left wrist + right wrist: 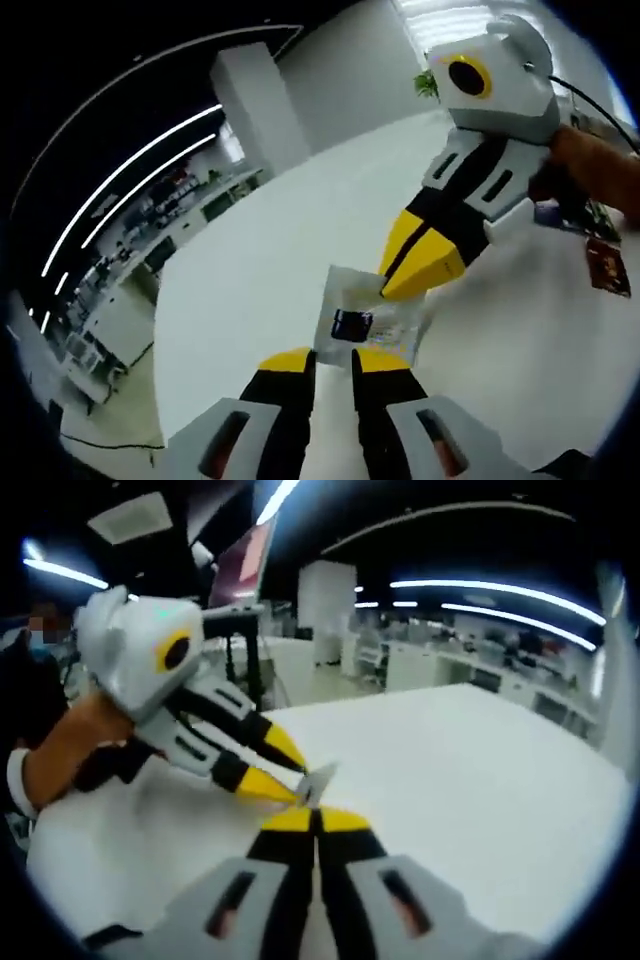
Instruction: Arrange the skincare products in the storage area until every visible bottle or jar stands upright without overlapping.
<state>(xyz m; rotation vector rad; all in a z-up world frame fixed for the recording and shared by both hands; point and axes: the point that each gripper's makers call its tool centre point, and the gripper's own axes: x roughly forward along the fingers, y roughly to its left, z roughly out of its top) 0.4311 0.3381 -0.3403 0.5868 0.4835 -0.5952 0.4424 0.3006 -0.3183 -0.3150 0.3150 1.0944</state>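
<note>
In the left gripper view, the left gripper (333,358) rises from the bottom edge with its yellow-tipped jaws closed on the lower edge of a clear packet (368,315). The packet is see-through, with a dark label patch near its middle; what it holds is hard to make out. It hangs above the white table (250,280), well in from the table's far edge. The right gripper (405,278) comes in from the upper right, its yellow tips pinched on the packet's upper right corner. Whether a thin gap remains between those tips cannot be told here. Behind it, a hand (600,170) in an orange sleeve is partly cut off by the view's edge. Near the table's right edge lies a small dark red item (606,266), blurred and too small to identify. A green plant (427,84) peeks out beside the right gripper's body, mostly hidden by it.

In the right gripper view, the right gripper (316,818) rises from the bottom with its jaws pressed together on the packet (318,782), which shows only as a thin pale sliver seen edge-on. The left gripper (290,770) reaches in from the left, its yellow tips meeting the same sliver; its grip point is partly hidden. The table (480,780) spreads bare to the right. An arm (70,745) in orange holds the left gripper.
</note>
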